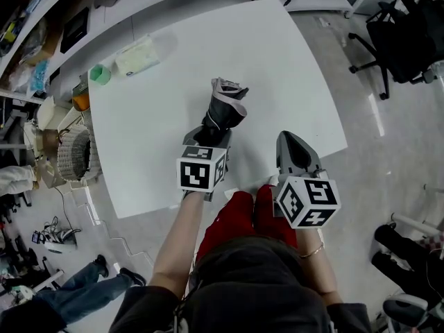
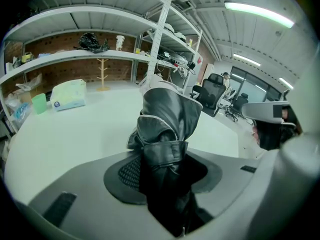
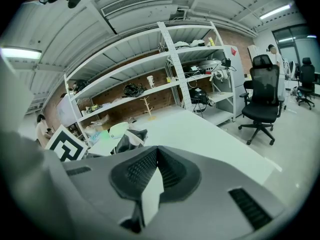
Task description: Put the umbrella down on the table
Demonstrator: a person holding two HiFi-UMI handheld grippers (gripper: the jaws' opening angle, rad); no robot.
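Nearest: my 2 knees in red trousers (image 1: 239,217), tucked at the table's front edge. 2 grippers, 1 per hand. Each carries 1 black-and-white marker cube: left cube (image 1: 202,171), right cube (image 1: 307,201).

My left gripper (image 1: 211,136) (image 2: 162,176): jaws part-way apart, both pads pressed onto 1 folded black-and-grey fabric umbrella (image 1: 223,108) (image 2: 167,126). The hold is on its near end. The rest sticks out past the jaw tips, w/ loose canopy folds and pale edging bunched at the far end. The umbrella is over the near-centre of the 1 white rectangular table (image 1: 277,61), inward of the front edge. Can't tell whether its far end touches the top.

My right gripper (image 1: 286,139) (image 3: 156,159): jaws brought together, tips meeting, nothing b/w them. It's right of the umbrella and apart from it, over the table's near edge.

Further out, at the table's far left corner: 1 pale green-and-white tissue pack (image 1: 137,56) (image 2: 68,95). 1 small green plastic cup (image 1: 100,74) (image 2: 39,103) is just beside it. Both are well apart from the umbrella.

Off the table, at its left edge: 1 woven wicker basket (image 1: 73,152). Past the far right corner: 1 black swivel office chair (image 1: 399,37) (image 3: 262,91).

Farthest: white metal shelving rack (image 3: 170,79) against a brick wall, cluttered. 1 branched wooden stand (image 2: 103,76) (image 3: 146,104) is at its foot.
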